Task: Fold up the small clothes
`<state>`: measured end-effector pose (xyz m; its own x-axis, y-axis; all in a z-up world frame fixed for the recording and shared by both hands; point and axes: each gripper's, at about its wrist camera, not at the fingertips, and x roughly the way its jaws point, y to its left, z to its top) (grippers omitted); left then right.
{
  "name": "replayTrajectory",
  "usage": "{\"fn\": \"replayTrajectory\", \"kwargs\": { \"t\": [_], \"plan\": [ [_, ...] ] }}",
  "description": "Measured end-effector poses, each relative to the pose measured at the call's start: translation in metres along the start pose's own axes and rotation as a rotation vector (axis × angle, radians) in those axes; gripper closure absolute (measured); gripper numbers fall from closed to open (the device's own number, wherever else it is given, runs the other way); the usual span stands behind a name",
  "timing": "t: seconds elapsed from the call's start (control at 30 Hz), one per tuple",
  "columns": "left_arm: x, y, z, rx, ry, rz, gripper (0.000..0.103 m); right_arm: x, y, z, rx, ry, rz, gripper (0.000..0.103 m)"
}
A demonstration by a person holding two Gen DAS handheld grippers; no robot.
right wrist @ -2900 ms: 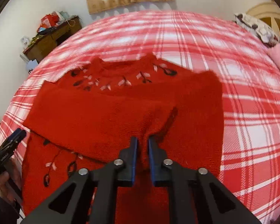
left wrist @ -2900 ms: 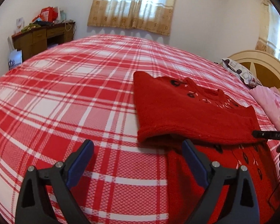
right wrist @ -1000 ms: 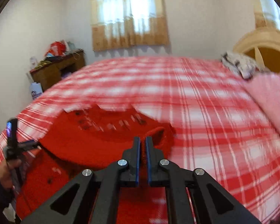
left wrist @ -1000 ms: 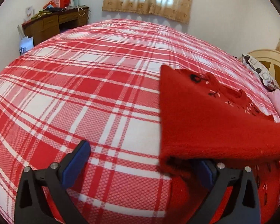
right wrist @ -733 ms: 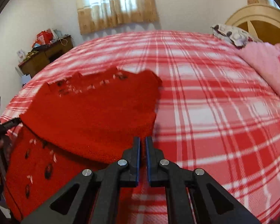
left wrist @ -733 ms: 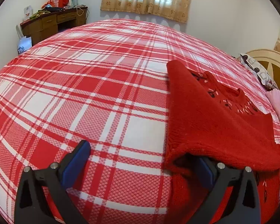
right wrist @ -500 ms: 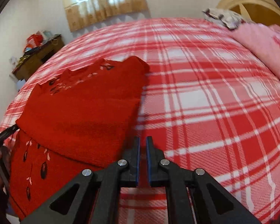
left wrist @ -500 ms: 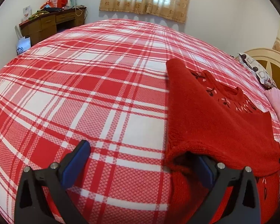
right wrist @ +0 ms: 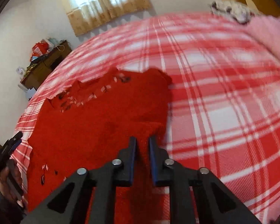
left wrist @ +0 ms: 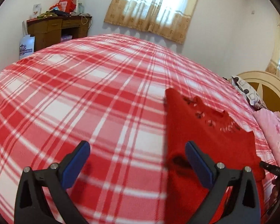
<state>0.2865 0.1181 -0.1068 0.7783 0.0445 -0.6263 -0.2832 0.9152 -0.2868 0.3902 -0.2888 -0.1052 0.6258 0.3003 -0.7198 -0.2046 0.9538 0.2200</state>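
A red knit sweater [left wrist: 205, 140] with small dark and white motifs lies folded on the red-and-white plaid bed [left wrist: 84, 102]. My left gripper [left wrist: 136, 147] hovers wide open with nothing between its fingers. Its right finger [left wrist: 197, 164] hangs over the sweater's left edge. In the right wrist view the sweater [right wrist: 102, 121] fills the left half. My right gripper [right wrist: 142, 140] sits low at the sweater's near right corner. Its jaws are closing to a narrow slit. Red knit shows through the slit, but no fold looks pinched.
A pink pillow [left wrist: 274, 134] and a patterned one [left wrist: 246, 93] lie by the cream headboard [left wrist: 267, 85] at the right. A cluttered wooden desk [left wrist: 54, 29] stands by the far wall under a curtained window [left wrist: 155, 9]. A hand [right wrist: 7, 177] holds the left gripper.
The right gripper carried a sweater flap across, let it go flat, then sank toward the near right corner. The left gripper rose, and its right finger came out from under the fold.
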Motion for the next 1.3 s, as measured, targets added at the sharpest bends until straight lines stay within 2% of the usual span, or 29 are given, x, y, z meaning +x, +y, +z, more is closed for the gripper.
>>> {"fn": "replayTrajectory", "kwargs": {
  "t": [0.1,0.17,0.2,0.27,0.33,0.37,0.43,0.47,0.5,0.53,0.57,0.63,0.73,0.8,0.83,0.87,0.9,1.07,1.3],
  "plan": [
    [0.016,-0.018,0.008,0.06,0.021,-0.002,0.0,-0.03,0.025,0.009,-0.1,-0.124,-0.031,0.098],
    [0.026,-0.028,0.01,0.095,0.031,0.034,0.0,-0.047,0.034,0.014,-0.124,-0.199,-0.036,0.098],
    [0.03,-0.03,0.01,0.112,0.041,0.062,0.0,-0.053,0.036,0.015,-0.128,-0.235,-0.051,0.098],
    [0.04,-0.029,0.006,0.139,0.064,0.177,0.0,-0.053,0.034,0.014,-0.124,-0.263,-0.066,0.098],
    [0.051,-0.015,-0.001,0.109,0.105,0.221,0.0,-0.035,0.023,0.006,-0.097,-0.224,-0.098,0.098],
    [0.054,-0.006,-0.002,0.059,0.13,0.209,0.0,-0.025,0.017,0.001,-0.079,-0.188,-0.12,0.097],
    [0.047,0.004,-0.001,0.016,0.114,0.195,0.0,-0.003,0.006,-0.007,-0.053,-0.076,-0.154,0.091],
    [0.046,0.005,-0.002,0.015,0.115,0.212,0.0,0.005,0.0,-0.012,-0.037,-0.03,-0.191,0.084],
    [0.046,0.005,-0.004,0.023,0.12,0.212,0.0,0.007,-0.004,-0.016,-0.029,-0.028,-0.236,0.063],
    [0.045,0.003,-0.004,0.035,0.119,0.206,0.0,0.003,-0.006,-0.018,-0.022,-0.047,-0.249,0.051],
    [0.043,0.002,-0.005,0.042,0.116,0.192,0.0,-0.006,-0.007,-0.018,-0.012,-0.072,-0.219,0.044],
    [0.041,0.0,-0.008,0.05,0.116,0.184,0.0,-0.018,-0.002,-0.018,-0.021,-0.092,-0.163,0.044],
    [0.033,0.0,-0.008,0.036,0.089,0.159,0.0,-0.029,0.023,-0.022,-0.107,-0.106,-0.077,0.044],
    [0.03,0.0,-0.008,0.023,0.073,0.153,0.0,-0.017,0.038,-0.028,-0.169,-0.033,0.02,0.044],
    [0.032,-0.001,-0.009,0.03,0.077,0.157,0.0,-0.007,0.041,-0.031,-0.183,0.01,0.031,0.044],
    [0.035,-0.002,-0.01,0.036,0.086,0.162,0.0,0.011,0.041,-0.036,-0.182,0.087,0.016,0.044],
    [0.038,-0.003,-0.01,0.044,0.101,0.168,0.0,0.02,0.038,-0.037,-0.172,0.111,-0.003,0.044],
    [0.042,-0.007,-0.01,0.073,0.126,0.185,0.0,0.003,0.041,-0.04,-0.143,0.067,0.001,0.044],
    [0.01,-0.008,-0.03,0.144,0.111,0.14,0.0,-0.021,0.057,-0.065,-0.183,0.072,0.013,0.044]
  ]
}}
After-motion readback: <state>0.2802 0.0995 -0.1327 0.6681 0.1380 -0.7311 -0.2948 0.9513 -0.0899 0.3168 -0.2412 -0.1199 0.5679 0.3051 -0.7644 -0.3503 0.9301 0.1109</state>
